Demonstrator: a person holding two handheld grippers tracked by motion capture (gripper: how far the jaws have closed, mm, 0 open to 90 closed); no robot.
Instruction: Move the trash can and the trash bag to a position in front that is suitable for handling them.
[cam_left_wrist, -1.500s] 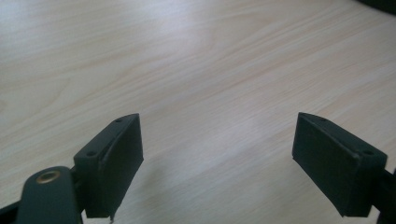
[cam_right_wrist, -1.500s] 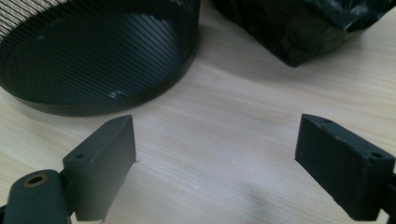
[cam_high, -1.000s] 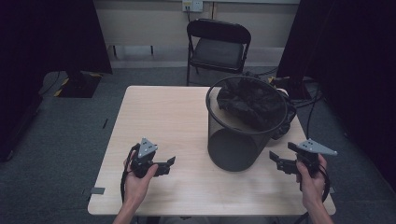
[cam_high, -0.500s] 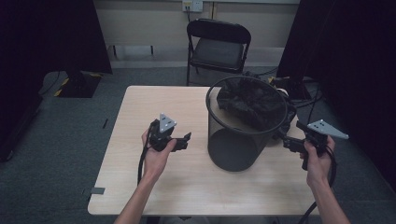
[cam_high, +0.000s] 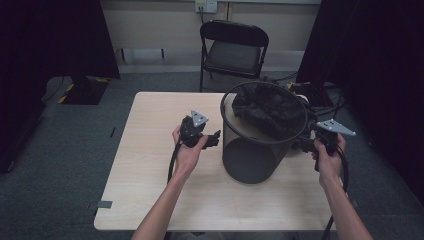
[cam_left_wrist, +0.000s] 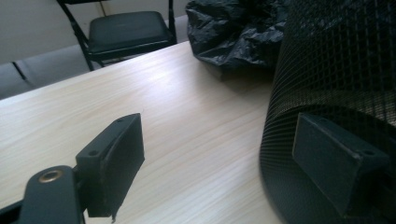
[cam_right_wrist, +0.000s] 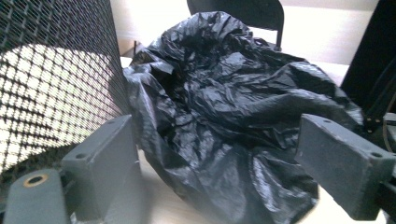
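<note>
Both hands advanced: left gripper (cam_high: 216, 138), jaws apart and empty, nears the mesh bin (cam_high: 250, 155); right gripper (cam_high: 300, 144), jaws apart, faces the black bag (cam_right_wrist: 233, 121) by the table's (cam_high: 150, 150) far-right corner. Bagging next, likely.

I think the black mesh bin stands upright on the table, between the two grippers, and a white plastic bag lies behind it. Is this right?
Not quite: the plastic bag is black, not white, as the right gripper view shows. The mesh bin does stand upright on the table, between the left gripper and the right gripper.
</note>
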